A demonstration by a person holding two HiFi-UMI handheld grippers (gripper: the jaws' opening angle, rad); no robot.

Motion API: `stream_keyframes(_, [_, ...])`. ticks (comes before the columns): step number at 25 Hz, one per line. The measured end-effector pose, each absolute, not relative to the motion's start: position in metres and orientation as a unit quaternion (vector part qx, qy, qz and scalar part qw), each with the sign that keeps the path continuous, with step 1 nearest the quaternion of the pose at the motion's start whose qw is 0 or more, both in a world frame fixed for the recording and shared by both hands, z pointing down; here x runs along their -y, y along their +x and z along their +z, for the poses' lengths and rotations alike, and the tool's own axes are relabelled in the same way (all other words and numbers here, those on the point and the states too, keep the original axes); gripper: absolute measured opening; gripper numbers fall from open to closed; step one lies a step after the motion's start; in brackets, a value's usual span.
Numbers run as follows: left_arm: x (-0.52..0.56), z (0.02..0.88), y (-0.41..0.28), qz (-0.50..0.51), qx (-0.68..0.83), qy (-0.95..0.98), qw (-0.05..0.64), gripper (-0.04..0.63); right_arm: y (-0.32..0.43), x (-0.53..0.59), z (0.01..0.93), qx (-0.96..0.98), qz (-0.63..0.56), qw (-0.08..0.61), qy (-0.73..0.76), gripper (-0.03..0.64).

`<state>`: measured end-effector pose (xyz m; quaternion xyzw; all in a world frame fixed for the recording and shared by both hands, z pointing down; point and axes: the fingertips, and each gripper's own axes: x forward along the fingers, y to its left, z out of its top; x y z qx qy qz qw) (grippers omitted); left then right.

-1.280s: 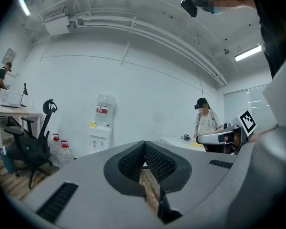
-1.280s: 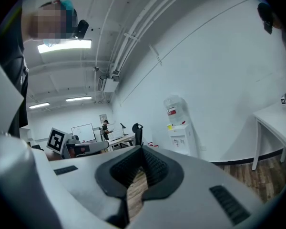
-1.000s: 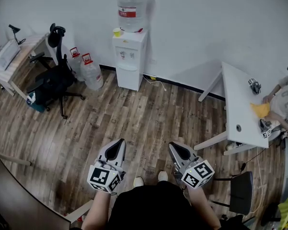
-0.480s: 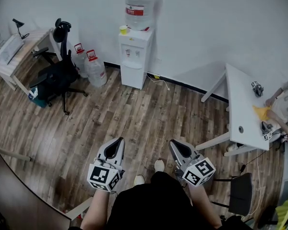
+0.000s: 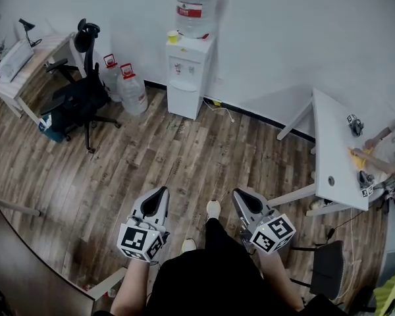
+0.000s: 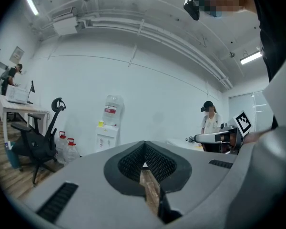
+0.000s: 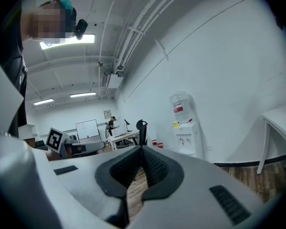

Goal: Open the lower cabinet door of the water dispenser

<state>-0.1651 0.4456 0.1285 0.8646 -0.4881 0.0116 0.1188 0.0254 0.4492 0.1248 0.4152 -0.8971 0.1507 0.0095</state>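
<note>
The white water dispenser stands against the far wall with a big bottle on top; its lower cabinet door is closed. It also shows far off in the left gripper view as the dispenser and in the right gripper view as the dispenser. My left gripper and right gripper are held side by side near my body, well short of the dispenser. Both are shut with nothing between the jaws, as on the left gripper and the right gripper.
Two water jugs and a black office chair stand left of the dispenser, with a desk beyond. A white table with a seated person is at the right. A cable lies on the wood floor by the dispenser.
The dispenser, jugs and chair have drifted slightly in the head view as I step over the wood floor toward them; one foot has come forward. Both grippers stay shut.
</note>
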Motion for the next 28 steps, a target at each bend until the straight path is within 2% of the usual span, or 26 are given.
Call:
stream_keyframes(17, [-0.343, 0.13, -0.123, 0.041, 0.492, 0.862, 0.115, 0.014, 0.067, -0.339, 0.136, 0.897, 0.164, -0.01, 0.411, 0.023])
stream_keyframes(28, [-0.25, 0.125, -0.081, 0.044, 0.517, 0.847, 0.115, 0.014, 0.107, -0.241, 0.141, 0.905, 0.182, 0.003, 0.385, 0.023])
